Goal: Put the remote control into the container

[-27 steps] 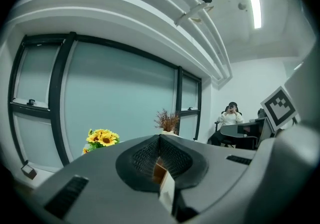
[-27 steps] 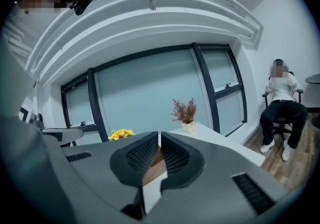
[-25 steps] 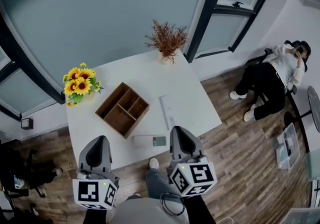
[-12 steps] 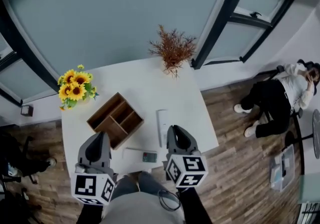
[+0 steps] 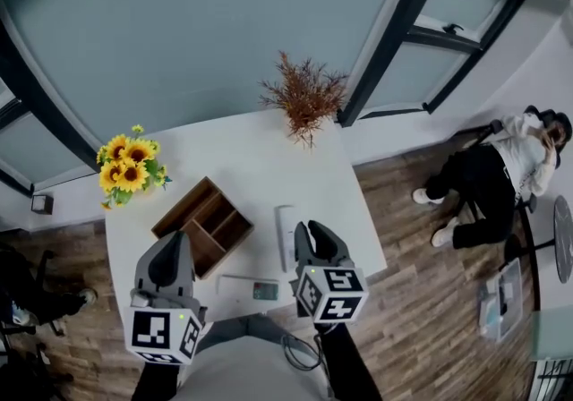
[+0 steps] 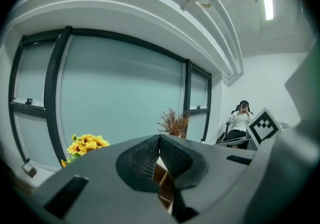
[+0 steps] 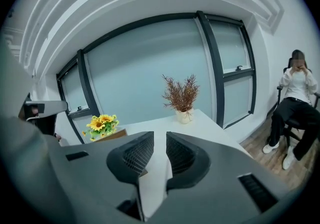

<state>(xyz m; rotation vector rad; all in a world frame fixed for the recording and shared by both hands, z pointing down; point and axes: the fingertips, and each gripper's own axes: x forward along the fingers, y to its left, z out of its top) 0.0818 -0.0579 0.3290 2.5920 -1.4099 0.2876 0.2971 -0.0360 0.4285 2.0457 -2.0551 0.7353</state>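
A long white remote control (image 5: 284,234) lies on the white table (image 5: 251,162), just right of the wooden container (image 5: 204,223) with its open compartments. My right gripper (image 5: 305,229) hovers at the remote's right side, pointing slightly down. Its jaws (image 7: 160,140) have just been opening and stand a little apart; only pale surface shows through the gap and nothing is pressed. My left gripper (image 5: 178,240) hangs over the table's near left, in front of the container. Its pads (image 6: 159,140) meet at the tips on nothing, with the container (image 6: 163,178) showing below them.
A second small flat device with a grey screen (image 5: 253,288) lies near the table's front edge. Sunflowers (image 5: 126,166) stand at the far left corner and a dried plant in a pot (image 5: 304,102) at the far right. A person sits on a chair (image 5: 501,166) beyond the table's right.
Both grippers have moved forward over the table. The right one has sunk beside the long remote, and its jaws have parted a little.
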